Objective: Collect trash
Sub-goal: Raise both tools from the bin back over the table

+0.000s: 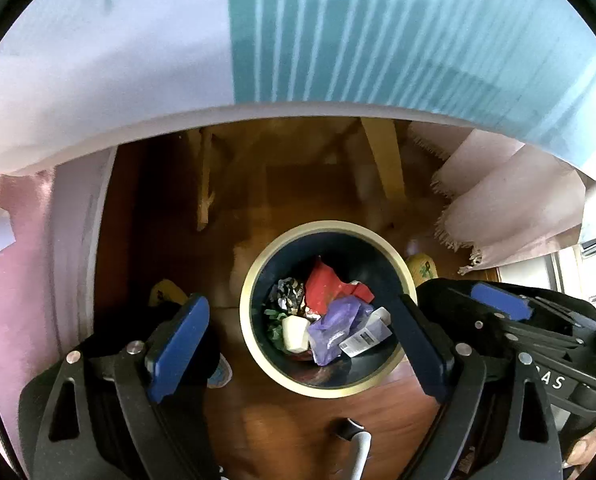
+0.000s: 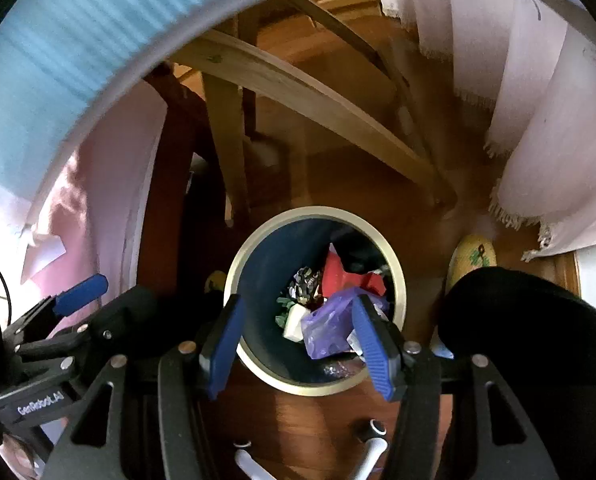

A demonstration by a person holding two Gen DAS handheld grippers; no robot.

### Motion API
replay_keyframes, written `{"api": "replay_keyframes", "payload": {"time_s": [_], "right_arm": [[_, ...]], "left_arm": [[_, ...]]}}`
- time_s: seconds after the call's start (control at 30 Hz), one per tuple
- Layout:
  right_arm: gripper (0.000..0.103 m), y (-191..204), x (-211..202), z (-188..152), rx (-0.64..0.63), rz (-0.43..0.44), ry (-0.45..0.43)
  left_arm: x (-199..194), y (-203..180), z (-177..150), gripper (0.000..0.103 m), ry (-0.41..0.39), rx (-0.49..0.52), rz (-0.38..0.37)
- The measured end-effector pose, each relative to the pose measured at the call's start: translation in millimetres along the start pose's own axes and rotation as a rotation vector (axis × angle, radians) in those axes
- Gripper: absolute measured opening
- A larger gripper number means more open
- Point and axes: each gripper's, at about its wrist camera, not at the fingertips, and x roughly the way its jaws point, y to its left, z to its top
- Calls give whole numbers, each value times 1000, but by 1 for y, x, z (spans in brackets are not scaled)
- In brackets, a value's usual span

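Note:
A round dark-blue trash bin with a cream rim (image 1: 258, 264) stands on the wooden floor below both grippers; it also shows in the right wrist view (image 2: 258, 236). Inside lie a red wrapper (image 1: 323, 286), a purple plastic bag (image 1: 333, 326), a white piece (image 1: 295, 332), a small white box (image 1: 367, 334) and dark crumpled scraps. My left gripper (image 1: 298, 340) is open and empty above the bin. My right gripper (image 2: 298, 344) is open and empty above the bin; it shows at the right of the left wrist view (image 1: 501, 306).
A table edge with blue striped cloth (image 1: 377, 40) overhangs above. Wooden chair legs (image 2: 298, 84) stand behind the bin. Fringed white cloth (image 1: 509, 208) hangs at the right. A yellow slipper (image 2: 471, 260) lies right of the bin, pink fabric (image 1: 14, 288) at the left.

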Motion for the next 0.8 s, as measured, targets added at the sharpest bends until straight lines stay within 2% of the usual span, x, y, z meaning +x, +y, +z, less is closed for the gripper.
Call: {"api": "replay_keyframes", "payload": {"time_s": [0.2,0.37,0.57,0.8], "right_arm": [[56,11,-23,-6,-58,-11,-11],[56,23,-51,-13,-132,-3,-27],[57,42,-91,-19,-220,16,-86],[57,60,-133,-17,-309,15,-182]], "left_arm": [[-28,-4,-9,91,-32,23,-2],[-60,-10,-13,91,-90,56,-9],[-99,-17,-11,91,-150,89,-24],[-148,-27,1,91,-248,149,17]]}}
